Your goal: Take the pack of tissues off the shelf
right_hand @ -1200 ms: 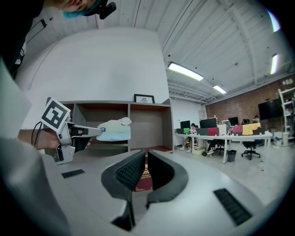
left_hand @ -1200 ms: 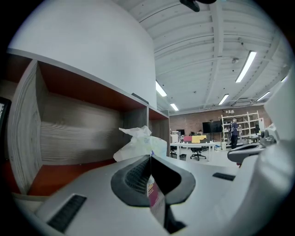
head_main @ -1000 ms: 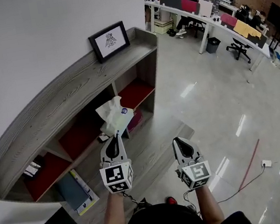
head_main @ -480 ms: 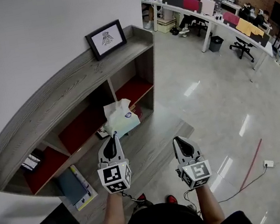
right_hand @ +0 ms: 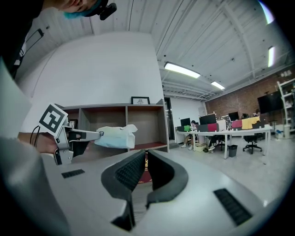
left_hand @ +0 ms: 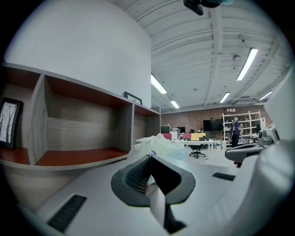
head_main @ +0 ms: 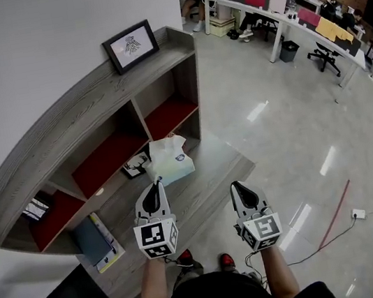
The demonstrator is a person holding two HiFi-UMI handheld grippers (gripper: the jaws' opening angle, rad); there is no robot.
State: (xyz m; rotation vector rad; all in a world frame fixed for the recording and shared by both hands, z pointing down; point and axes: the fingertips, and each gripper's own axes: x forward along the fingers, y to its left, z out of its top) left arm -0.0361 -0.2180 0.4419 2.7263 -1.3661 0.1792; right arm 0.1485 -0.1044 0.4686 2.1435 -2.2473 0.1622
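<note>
the left tongs (head_main: pixel 155 183) were clenched on the tissues (head_main: pixel 171 160), held just off the shelf's (head_main: pixel 82 119) front edge. the right tongs (head_main: pixel 239 187) were closed, empty. removal looked nearly done; the next move called for keeping the grip while drawing clear.

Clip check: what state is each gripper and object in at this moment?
pack of tissues: out of the shelf, held in the air in front of it
left gripper: shut on the pack's wrapper
right gripper: shut, nothing in it
framed picture: upright on the shelf top
</note>
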